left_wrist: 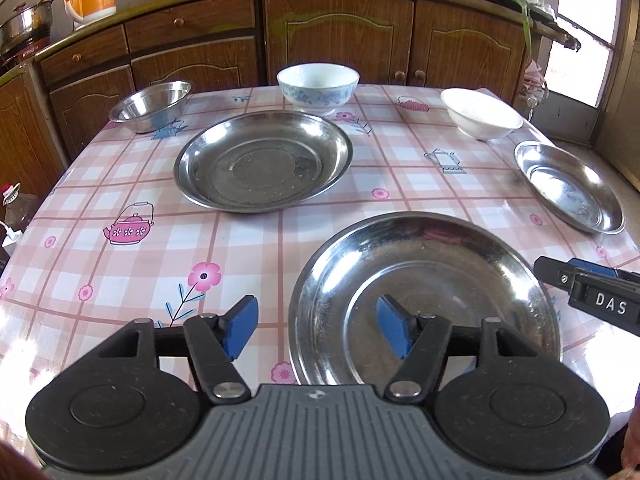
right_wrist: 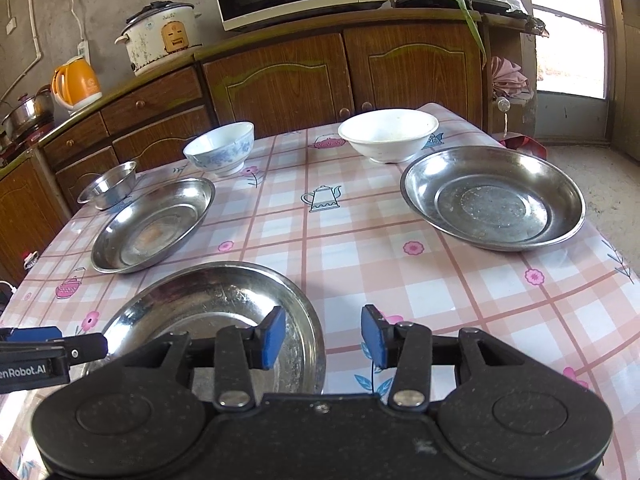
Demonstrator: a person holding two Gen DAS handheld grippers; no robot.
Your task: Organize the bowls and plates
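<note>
Left wrist view: left gripper (left_wrist: 318, 330) w/ jaws apart, nothing between the blue pads (left_wrist: 242, 326); it straddles the near-left rim of the nearest steel plate (left_wrist: 424, 300), one pad over the checked tablecloth (left_wrist: 120, 280), the other over the plate's dish. No pad touches the rim as far as I can see. Second steel plate (left_wrist: 262, 162) sits mid-table, apart from the near one. Third steel plate (left_wrist: 570, 186) at the table's right edge. Along the far edge: small steel bowl (left_wrist: 150, 106) at left, blue-patterned bowl (left_wrist: 318, 86) in the middle, white bowl (left_wrist: 482, 114) at right. Tip of the right gripper (left_wrist: 560, 276) pokes in from the right, just beside the near plate's rim.

Right wrist view: right gripper (right_wrist: 324, 336) also parted & empty; left pad over the near plate's right rim (right_wrist: 308, 320), right pad over cloth. Left gripper's tip (right_wrist: 80, 350) shows at the plate's opposite side. Same layout otherwise: plate (right_wrist: 154, 224) by the steel bowl (right_wrist: 108, 188), patterned bowl (right_wrist: 220, 152), white bowl (right_wrist: 388, 134), plate (right_wrist: 494, 200) on the right.

Progress, my read: barely begun. All 3 plates & 3 bowls lie singly, none stacked. Both claws flank the near plate, so lifting it looks like the step in hand. Stacking plates and nesting bowls all remain.
</note>
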